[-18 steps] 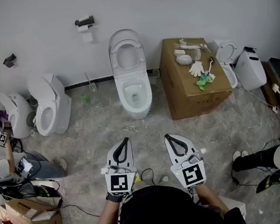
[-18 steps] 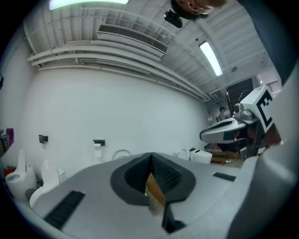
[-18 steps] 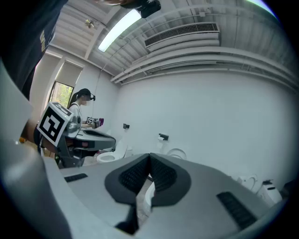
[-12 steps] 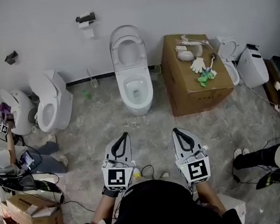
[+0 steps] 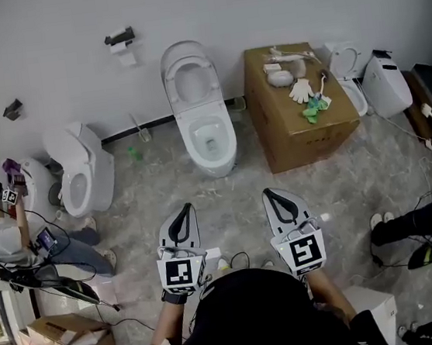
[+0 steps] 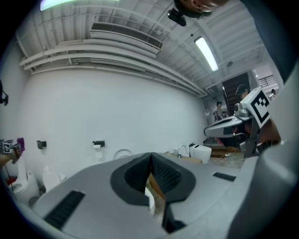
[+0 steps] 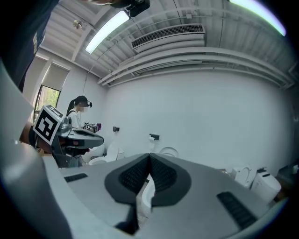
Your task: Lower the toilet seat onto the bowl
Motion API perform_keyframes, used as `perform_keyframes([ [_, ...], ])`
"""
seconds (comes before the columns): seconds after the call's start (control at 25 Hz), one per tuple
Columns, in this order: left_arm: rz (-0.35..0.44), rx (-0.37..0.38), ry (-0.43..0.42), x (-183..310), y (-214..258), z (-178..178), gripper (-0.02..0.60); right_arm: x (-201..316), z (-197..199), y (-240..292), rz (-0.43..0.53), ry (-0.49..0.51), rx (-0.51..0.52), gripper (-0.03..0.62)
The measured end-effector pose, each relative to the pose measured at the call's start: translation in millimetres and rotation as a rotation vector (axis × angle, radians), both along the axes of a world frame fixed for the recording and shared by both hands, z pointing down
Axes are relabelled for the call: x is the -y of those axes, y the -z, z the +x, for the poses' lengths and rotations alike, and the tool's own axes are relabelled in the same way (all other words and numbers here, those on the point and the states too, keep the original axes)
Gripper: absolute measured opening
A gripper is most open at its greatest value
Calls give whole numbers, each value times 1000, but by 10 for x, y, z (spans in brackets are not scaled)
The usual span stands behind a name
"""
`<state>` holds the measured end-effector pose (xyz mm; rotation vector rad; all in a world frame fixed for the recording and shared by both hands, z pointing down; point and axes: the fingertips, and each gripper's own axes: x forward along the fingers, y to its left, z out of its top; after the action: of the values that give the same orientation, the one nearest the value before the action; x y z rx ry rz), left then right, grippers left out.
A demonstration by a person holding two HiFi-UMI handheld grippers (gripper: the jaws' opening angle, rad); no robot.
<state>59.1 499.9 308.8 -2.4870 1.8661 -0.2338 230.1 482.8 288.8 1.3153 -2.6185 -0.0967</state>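
- Change: in the head view the toilet now sits slightly nearer the picture's top and the whole room is turned a little. I read this as the head camera shifting, not the fixtures.
- Change: the left gripper and right gripper stand a little further apart than a moment ago. Both remain well short of the toilet, with bare floor between.
- Tongs: both pairs are together, pads meeting at the tip with nothing clamped, as the left gripper view and the right gripper view confirm.
- Task item: the toilet seat stands raised against the wall, above the open bowl, just left of the cardboard box.
- Meaning: I judge this as approach only. No contact is made, and the seat is not yet lowered.
- Hidden: I cannot tell from the head view whether the raised part is the seat alone or the seat with a lid behind it. The hinge is too small to make out.
- Hidden: in both gripper views the jaws cover most of the toilet, and only the top of the raised seat shows above them.
- Cut off: my operator's torso blocks the lower head view, hiding the grippers' handles.
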Motion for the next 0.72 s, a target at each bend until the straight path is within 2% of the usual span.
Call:
perform_keyframes([
  [0.28,-10,14,34,-12,-35,-216,11,80,-86,-8,-8,-20,1,4],
  [0.4,-17,15,46,-24,-71,-250,11,116,-95,-9,-3,-15,14,78],
  [0.6,-20,3,55,-34,-97,-306,11,162,-160,-81,-38,8,11,272],
  [0.72,-37,10,52,-46,-150,-413,11,184,-270,-124,-58,3,8,342],
])
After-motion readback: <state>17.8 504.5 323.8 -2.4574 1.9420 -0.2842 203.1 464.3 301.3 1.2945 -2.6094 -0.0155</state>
